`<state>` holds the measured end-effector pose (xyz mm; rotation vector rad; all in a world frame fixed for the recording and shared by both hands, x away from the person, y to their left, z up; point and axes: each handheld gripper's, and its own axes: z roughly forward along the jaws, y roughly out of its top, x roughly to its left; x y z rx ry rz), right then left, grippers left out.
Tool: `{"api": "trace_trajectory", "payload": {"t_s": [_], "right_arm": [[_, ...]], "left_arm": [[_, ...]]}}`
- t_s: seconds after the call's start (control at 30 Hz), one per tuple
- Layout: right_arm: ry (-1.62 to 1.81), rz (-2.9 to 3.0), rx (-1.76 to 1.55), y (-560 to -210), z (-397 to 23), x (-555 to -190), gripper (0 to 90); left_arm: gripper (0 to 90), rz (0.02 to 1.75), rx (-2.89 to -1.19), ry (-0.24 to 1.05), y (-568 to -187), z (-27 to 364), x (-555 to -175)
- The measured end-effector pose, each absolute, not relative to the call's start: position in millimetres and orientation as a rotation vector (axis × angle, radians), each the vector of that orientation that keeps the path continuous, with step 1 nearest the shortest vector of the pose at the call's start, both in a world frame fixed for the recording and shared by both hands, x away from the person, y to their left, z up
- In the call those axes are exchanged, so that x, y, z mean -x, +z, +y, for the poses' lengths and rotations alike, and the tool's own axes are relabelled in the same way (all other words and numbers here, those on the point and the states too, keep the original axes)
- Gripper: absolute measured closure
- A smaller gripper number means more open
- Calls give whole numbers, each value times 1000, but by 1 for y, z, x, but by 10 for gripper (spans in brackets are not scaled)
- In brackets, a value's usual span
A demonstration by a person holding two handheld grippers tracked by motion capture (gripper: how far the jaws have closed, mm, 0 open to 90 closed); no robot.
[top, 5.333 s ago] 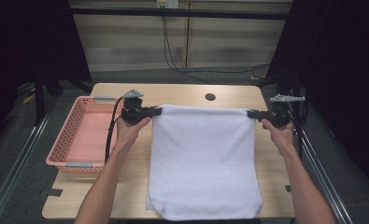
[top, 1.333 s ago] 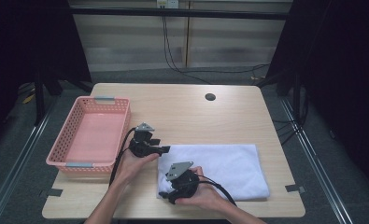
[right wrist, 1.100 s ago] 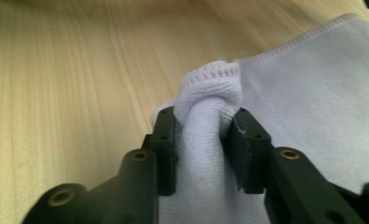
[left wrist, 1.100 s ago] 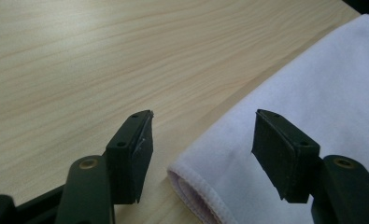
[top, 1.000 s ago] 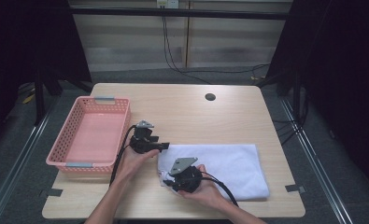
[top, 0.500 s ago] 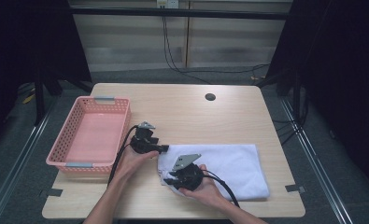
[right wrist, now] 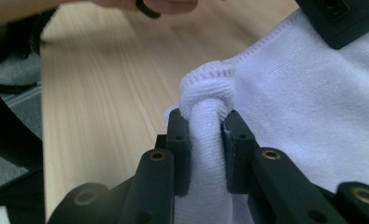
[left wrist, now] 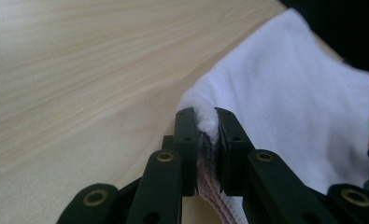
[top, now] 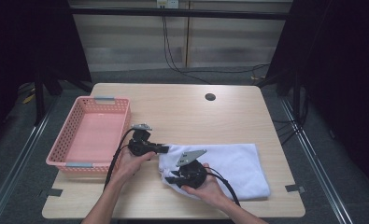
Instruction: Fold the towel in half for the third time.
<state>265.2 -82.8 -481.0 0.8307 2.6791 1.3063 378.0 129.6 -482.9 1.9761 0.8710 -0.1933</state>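
A folded white towel [top: 224, 165] lies across the near right part of the wooden worktop [top: 182, 112], its long side running left to right and its left end bunched up where both tongs meet it. The left tongs [top: 164, 149] lie nearly level, pointing right, and have just been closing; in the left gripper view the two black jaws now pinch the far left corner of the towel [left wrist: 294, 93], a thin ridge of cloth and its stitched hem squeezed between the pads. The left hand [top: 134, 161] wraps the tool from the near side, forearm coming in from the bottom edge. The right tongs [top: 169, 179] point left toward the towel's near left corner, with the right hand [top: 205, 186] cupped under and behind them; in the right gripper view the jaws are clamped on a thick roll of the towel [right wrist: 313, 107], which bulges out above the tips. A pink basket [top: 67, 140] sits at the left edge of the worktop, just beyond the left hand.
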Motion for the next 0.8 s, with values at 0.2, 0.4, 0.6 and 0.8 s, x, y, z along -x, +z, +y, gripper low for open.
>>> {"api": "trace_trajectory", "payload": {"t_s": [0.2, 0.4, 0.6, 0.8], "right_arm": [[1435, 2587, -857, -455, -94, -268, 761], [1509, 2557, -808, -429, -82, -272, 762], [1666, 2499, -735, -403, -55, -269, 766], [1726, 2467, -677, -390, -41, -264, 766]], "left_arm": [[804, 854, -1917, -168, -455, 130, -380], [806, 852, -1901, -125, -424, 143, -379], [805, 857, -1893, -48, -384, 169, -367], [803, 851, -1917, 15, -377, 166, -359]]}}
